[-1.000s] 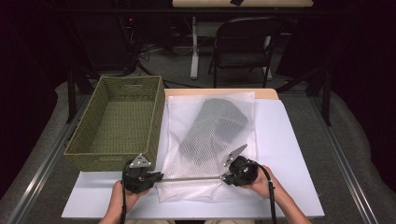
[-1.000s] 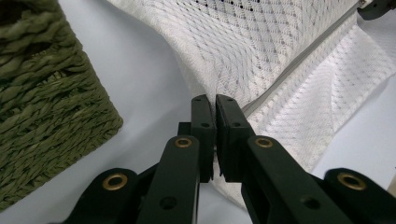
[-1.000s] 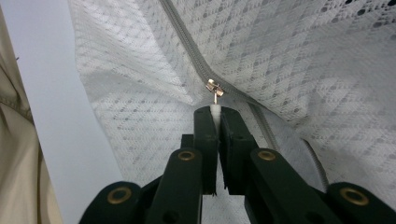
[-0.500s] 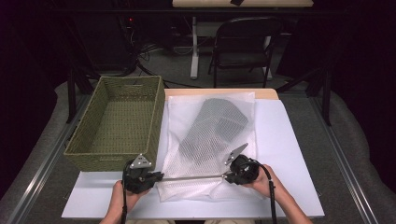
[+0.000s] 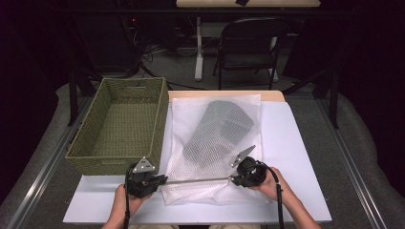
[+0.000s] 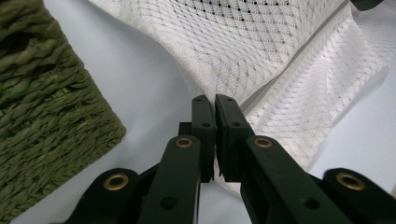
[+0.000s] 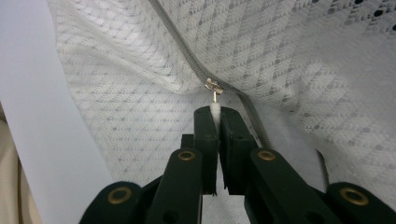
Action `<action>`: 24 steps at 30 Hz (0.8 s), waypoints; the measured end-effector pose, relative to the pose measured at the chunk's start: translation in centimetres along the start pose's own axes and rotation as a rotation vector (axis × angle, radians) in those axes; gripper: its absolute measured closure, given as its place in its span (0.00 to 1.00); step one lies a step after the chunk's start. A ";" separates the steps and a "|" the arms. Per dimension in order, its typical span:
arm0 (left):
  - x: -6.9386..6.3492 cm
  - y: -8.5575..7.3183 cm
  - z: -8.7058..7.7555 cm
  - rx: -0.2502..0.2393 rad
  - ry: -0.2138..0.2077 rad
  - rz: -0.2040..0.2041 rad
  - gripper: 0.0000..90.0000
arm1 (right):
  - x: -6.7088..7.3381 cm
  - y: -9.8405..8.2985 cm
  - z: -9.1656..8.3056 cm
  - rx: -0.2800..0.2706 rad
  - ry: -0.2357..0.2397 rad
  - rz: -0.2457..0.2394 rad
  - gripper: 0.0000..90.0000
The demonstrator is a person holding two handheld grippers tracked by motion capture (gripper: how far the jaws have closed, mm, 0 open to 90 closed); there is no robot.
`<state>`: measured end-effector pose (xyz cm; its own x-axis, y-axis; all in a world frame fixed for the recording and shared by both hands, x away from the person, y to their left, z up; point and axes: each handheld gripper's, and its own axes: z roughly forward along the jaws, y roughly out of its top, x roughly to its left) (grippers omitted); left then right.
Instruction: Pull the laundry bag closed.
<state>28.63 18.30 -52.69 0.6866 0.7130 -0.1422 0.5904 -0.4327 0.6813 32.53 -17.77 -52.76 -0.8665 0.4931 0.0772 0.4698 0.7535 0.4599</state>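
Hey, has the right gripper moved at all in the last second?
No. In the high view the right gripper sits at the same spot against the wicker basket, jaws shut on the zipper pull.

White diamond-mesh bag [image 5: 212, 143] w/ grey zip [image 7: 187, 51]; grey garment [image 5: 217, 129] inside; olive woven basket [image 5: 119, 126]; black grippers.

No lettering, label, brand mark or number can be read anywhere on the table: the white mesh bag [image 5: 210, 143], its zip pull [image 7: 214, 88], the woven green basket [image 5: 119, 129] at left and the white table sheet [image 5: 296, 143] all carry plain, unmarked surfaces.
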 end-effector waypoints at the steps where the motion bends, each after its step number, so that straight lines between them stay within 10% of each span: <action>1: 0.0 0.0 0.0 0.001 -0.001 -0.001 0.97 | 0.0 0.0 0.1 -0.003 -0.002 -0.013 0.96; 10: 0.4 0.0 -0.4 -0.006 -0.027 -0.005 0.96 | 0.9 0.6 0.4 -0.037 0.053 -0.036 0.96; 24: 0.2 -0.1 -0.9 -0.001 0.084 0.032 0.98 | 0.1 -0.3 0.6 -0.006 0.004 -0.014 0.97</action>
<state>28.34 19.02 -52.13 0.6670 0.7426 -0.0600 0.5685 -0.4553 0.6852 32.41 -17.64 -53.39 -0.8737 0.4808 0.0738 0.4565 0.7580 0.4659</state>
